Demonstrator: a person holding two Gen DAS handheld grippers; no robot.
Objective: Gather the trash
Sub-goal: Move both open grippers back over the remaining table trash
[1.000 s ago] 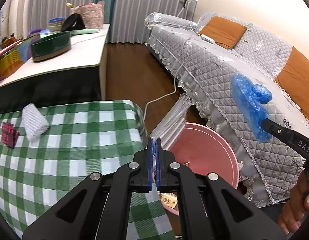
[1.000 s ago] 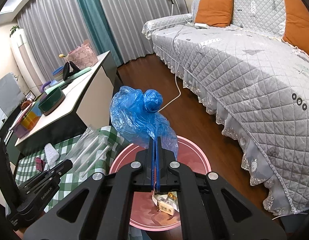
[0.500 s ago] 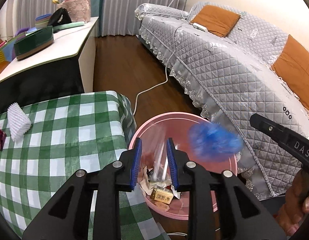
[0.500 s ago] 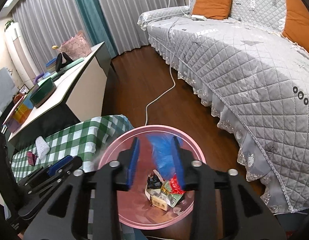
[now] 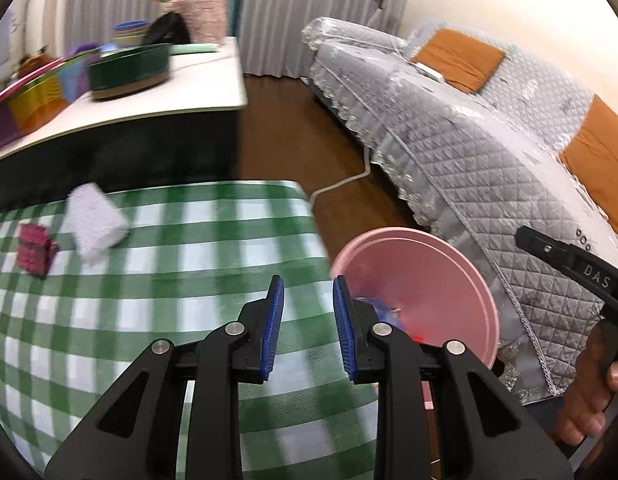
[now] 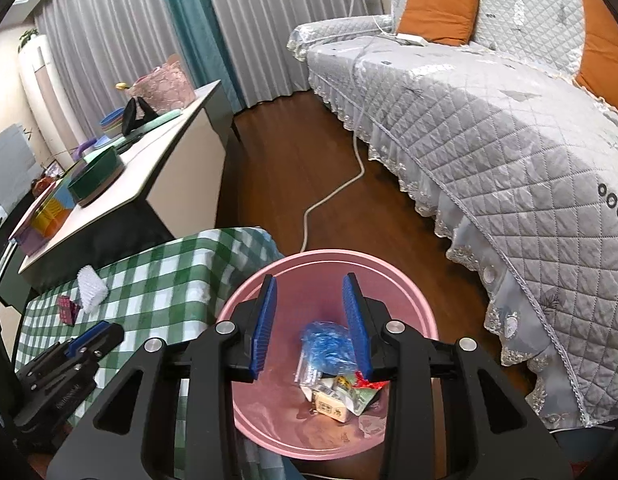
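Observation:
A pink bin [image 6: 409, 276] stands on the floor beside the green-checked table [image 6: 161, 272]. In it lie a crumpled blue plastic bag [image 6: 325, 344], a clear bag and several wrappers [image 6: 337, 396]. My right gripper [image 6: 310, 280] hangs over the bin, open, with nothing between its pads. My left gripper [image 5: 307, 280] is open and empty over the table's right edge, with the pink bin [image 5: 449, 248] to its right. On the table lie a white crumpled piece [image 5: 95, 220] and a small dark-red packet [image 5: 35, 250]. The left wrist view is blurred.
A grey quilted sofa [image 6: 489, 128] with orange cushions runs along the right. A white cable [image 6: 329, 196] trails over the wood floor. A white-topped cabinet [image 6: 157, 160] behind the table carries a green tin, bowls and a pink basket. A hand [image 5: 589, 392] holds the right gripper.
Both grippers went from shut to open. The blue bag left the right gripper and the clear bag left the left one; both now lie in the bin. The left gripper swung left toward the table.

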